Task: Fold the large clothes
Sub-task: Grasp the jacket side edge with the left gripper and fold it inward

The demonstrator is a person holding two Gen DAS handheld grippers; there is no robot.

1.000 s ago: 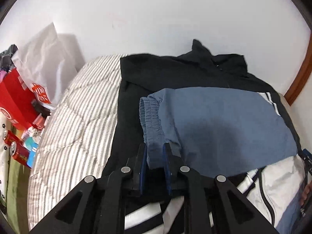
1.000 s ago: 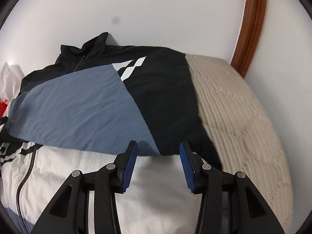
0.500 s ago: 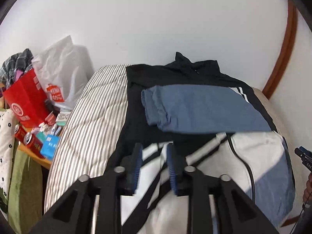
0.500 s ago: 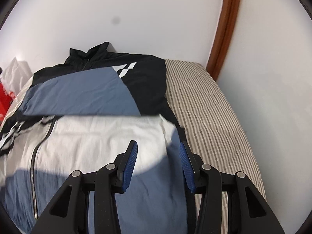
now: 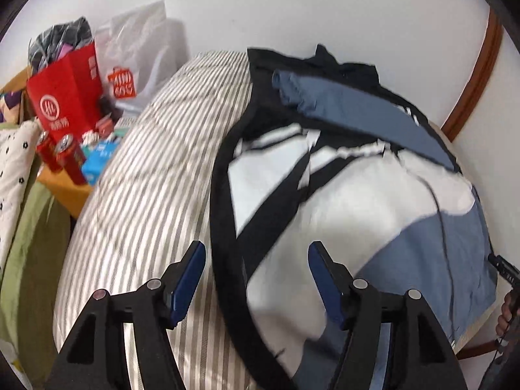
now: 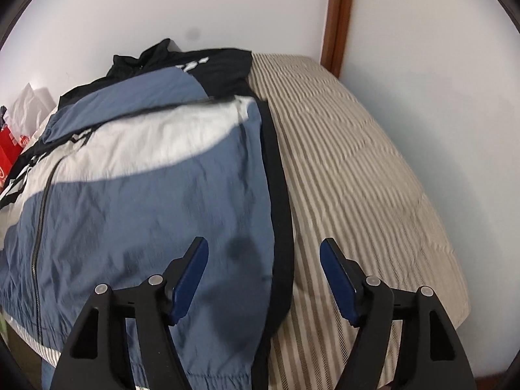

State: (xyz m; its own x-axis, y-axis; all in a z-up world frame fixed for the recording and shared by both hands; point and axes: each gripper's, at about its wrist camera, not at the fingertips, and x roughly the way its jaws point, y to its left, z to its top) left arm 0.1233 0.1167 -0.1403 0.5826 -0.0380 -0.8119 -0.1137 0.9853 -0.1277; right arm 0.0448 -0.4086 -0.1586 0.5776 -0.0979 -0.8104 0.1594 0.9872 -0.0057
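A large black, white and blue track jacket [image 5: 341, 195] lies flat on a striped bed [image 5: 156, 169], its collar toward the wall. A blue sleeve [image 5: 351, 110] is folded across its chest. In the right wrist view the jacket [image 6: 146, 195] fills the left half, with a black side panel [image 6: 279, 214] along its right edge. My left gripper [image 5: 256, 256] is open and empty above the jacket's left edge near the hem. My right gripper [image 6: 263, 253] is open and empty above the jacket's right edge near the hem.
A red paper bag [image 5: 65, 94], a white plastic bag [image 5: 136, 55], cans [image 5: 61, 152] and small items crowd a side table left of the bed. The wall runs behind the bed, with a wooden door frame [image 6: 338, 22] at the right. Striped bedding [image 6: 357, 169] lies bare right of the jacket.
My left gripper has let go of the blue sleeve, which now lies across the chest, and opened wide. Both grippers have pulled back toward the jacket's hem; the right has opened wider.
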